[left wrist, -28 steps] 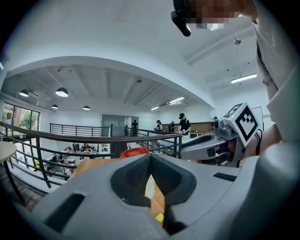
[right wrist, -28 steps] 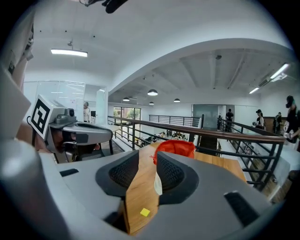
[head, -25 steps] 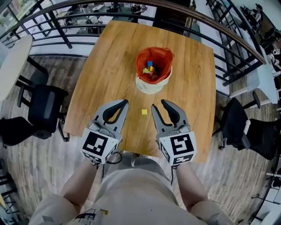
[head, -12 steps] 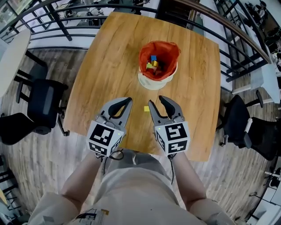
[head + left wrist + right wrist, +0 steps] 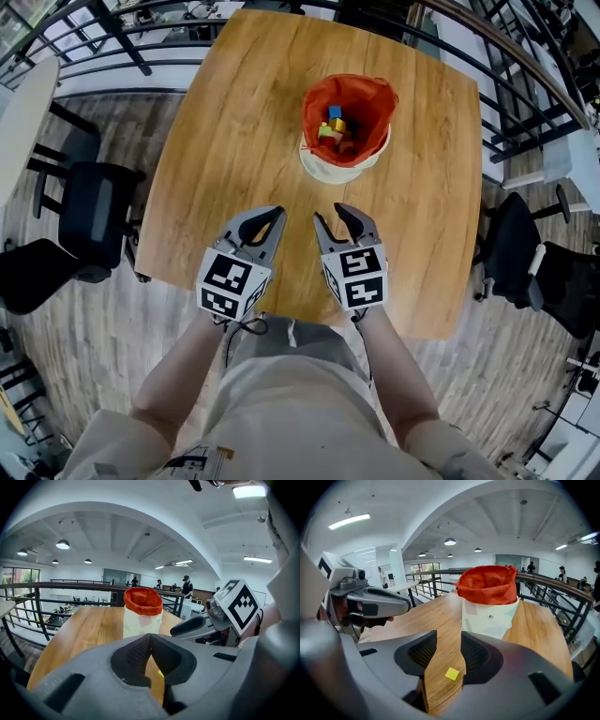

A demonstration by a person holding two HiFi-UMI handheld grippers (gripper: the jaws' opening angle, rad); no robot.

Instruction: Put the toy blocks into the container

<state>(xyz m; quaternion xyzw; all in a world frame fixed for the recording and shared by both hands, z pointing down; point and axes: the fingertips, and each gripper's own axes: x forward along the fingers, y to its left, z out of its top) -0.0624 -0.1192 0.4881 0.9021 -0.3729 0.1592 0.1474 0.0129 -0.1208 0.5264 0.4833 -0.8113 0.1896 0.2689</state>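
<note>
- Head view: the left gripper (image 5: 272,217) and right gripper (image 5: 330,217) are held side by side over a brown wooden table (image 5: 234,141). Beyond their tips, a red-lined white fabric container (image 5: 342,171) holding coloured toy blocks (image 5: 334,127) is seen.
- Left gripper view: its jaws are closed tip to tip, with nothing held.
- Right gripper view: its jaws, just opened wider, stand apart. A small yellow square block (image 5: 452,673) lies between them, ungripped.

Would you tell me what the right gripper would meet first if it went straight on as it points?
Probably the small yellow block, on the table between the open fingers of the right gripper; the container stands farther back. Depth is uncertain.
</note>
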